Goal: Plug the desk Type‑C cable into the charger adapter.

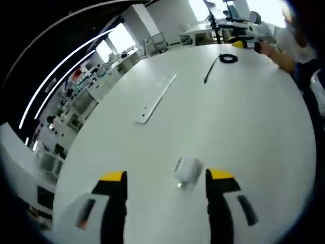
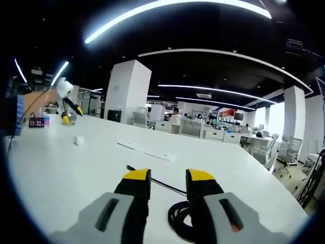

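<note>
The white charger adapter [image 1: 188, 170] lies on the white table [image 1: 244, 132], just ahead of my left gripper [image 1: 165, 178], nearer its right jaw. The left jaws stand open, holding nothing. Far across the table lies the black Type-C cable [image 1: 227, 58], coiled, with one straight end trailing out. In the right gripper view the cable [image 2: 179, 217] lies right under my right gripper [image 2: 168, 178], its straight end running on the table between the open jaws. From there the adapter [image 2: 78, 140] is a small white block far left, below the left gripper [image 2: 68, 109].
A long flat white strip [image 1: 156, 99] lies mid-table between adapter and cable. A hand [image 1: 277, 56] holds the right gripper [image 1: 239, 44] at the far table edge. Office desks, chairs and pillars [image 2: 129, 91] surround the table [image 2: 61, 173].
</note>
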### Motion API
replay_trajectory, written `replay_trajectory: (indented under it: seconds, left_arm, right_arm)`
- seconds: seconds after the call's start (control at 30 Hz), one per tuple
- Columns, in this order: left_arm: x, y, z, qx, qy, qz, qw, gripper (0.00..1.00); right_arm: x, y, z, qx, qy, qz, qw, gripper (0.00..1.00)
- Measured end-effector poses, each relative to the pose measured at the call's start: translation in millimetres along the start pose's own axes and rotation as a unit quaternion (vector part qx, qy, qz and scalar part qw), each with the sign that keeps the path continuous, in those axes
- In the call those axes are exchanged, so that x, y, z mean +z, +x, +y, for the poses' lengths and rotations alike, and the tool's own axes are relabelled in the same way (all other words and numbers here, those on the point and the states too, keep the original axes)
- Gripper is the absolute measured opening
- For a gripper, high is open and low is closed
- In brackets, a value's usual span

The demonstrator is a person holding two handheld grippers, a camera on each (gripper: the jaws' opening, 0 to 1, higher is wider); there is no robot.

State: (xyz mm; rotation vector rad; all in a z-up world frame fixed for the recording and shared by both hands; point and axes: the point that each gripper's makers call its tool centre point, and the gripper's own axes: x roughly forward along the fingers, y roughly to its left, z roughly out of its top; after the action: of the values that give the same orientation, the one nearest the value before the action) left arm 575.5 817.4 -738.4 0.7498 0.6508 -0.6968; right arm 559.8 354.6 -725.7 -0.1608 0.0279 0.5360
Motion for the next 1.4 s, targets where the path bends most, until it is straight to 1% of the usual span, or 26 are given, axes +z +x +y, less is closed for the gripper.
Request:
replay_trajectory:
  seconds: [0.07,0.1,0.3,0.4,0.5,0.57,0.6,0.67,0.7,0.8,0.83,0.9,0.97,1.03,1.07,1.13,1.4]
  left_arm:
    - [-4.8,8.1,-5.5,-0.020,0.012,0.024,0.9994,0.62]
    - [-6.3,10.2,-6.4,-0.024,0.016,0.032,0.9991,0.61]
    - [-8.5,31.1,-9.9,-0.057,0.035,0.062,0.9958,0.57]
    - [-14.1,43.0,-15.9,-0.081,0.039,0.092,0.9917,0.56]
    - [-16.3,51.0,-22.0,-0.099,0.041,0.108,0.9884,0.54]
    - [-19.7,57.1,-24.9,-0.110,0.046,0.125,0.9849,0.51]
    - [-20.3,59.7,-26.0,-0.115,0.049,0.130,0.9837,0.50]
    - [-20.7,65.0,-29.4,-0.128,0.048,0.138,0.9809,0.48]
    - [-21.3,67.0,-33.3,-0.141,0.045,0.144,0.9785,0.46]
    - [-20.3,72.6,-35.1,-0.153,0.046,0.147,0.9761,0.44]
    - [-20.2,74.7,-37.0,-0.161,0.047,0.149,0.9744,0.42]
    - [-20.4,75.9,-37.5,-0.164,0.046,0.151,0.9737,0.39]
    - [-22.3,78.2,-44.7,-0.176,0.051,0.158,0.9704,0.35]
    - [-23.7,78.8,-47.9,-0.186,0.054,0.161,0.9678,0.29]
    - [-24.4,79.1,-49.5,-0.191,0.056,0.163,0.9664,0.29]
    - [-23.3,79.2,-48.5,-0.190,0.053,0.159,0.9673,0.28]
    - [-23.9,79.0,-48.0,-0.208,0.041,0.149,0.9658,0.26]
  right_arm:
    - [-0.5,0.4,-0.2,0.001,-0.001,0.001,1.0000,0.28]
    - [-0.6,0.5,-0.1,0.001,-0.002,0.002,1.0000,0.28]
    - [-2.5,2.1,-0.9,0.004,-0.004,0.006,1.0000,0.28]
    - [-3.9,2.8,0.1,0.006,-0.008,0.010,0.9999,0.28]
    - [-5.0,3.3,1.2,0.007,-0.010,0.012,0.9998,0.28]
    - [-6.3,3.5,1.7,0.007,-0.011,0.014,0.9998,0.28]
    - [-6.8,3.6,1.9,0.007,-0.012,0.015,0.9998,0.28]
    - [-7.3,3.8,2.4,0.009,-0.010,0.016,0.9998,0.28]
    - [-7.4,3.8,2.8,0.010,-0.009,0.016,0.9998,0.28]
    - [-7.8,3.8,3.8,0.011,-0.009,0.017,0.9998,0.28]
    - [-7.8,3.8,4.3,0.012,-0.010,0.017,0.9997,0.28]
    - [-7.9,3.9,4.4,0.013,-0.010,0.017,0.9997,0.28]
    - [-8.3,3.9,4.7,0.014,-0.009,0.017,0.9997,0.28]
    - [-9.0,4.2,4.2,0.014,-0.007,0.018,0.9997,0.28]
    - [-9.4,4.4,3.9,0.014,-0.006,0.019,0.9997,0.28]
    - [-9.4,4.6,3.8,0.014,-0.006,0.019,0.9997,0.28]
    - [-9.5,6.2,5.7,0.018,-0.010,0.020,0.9996,0.28]
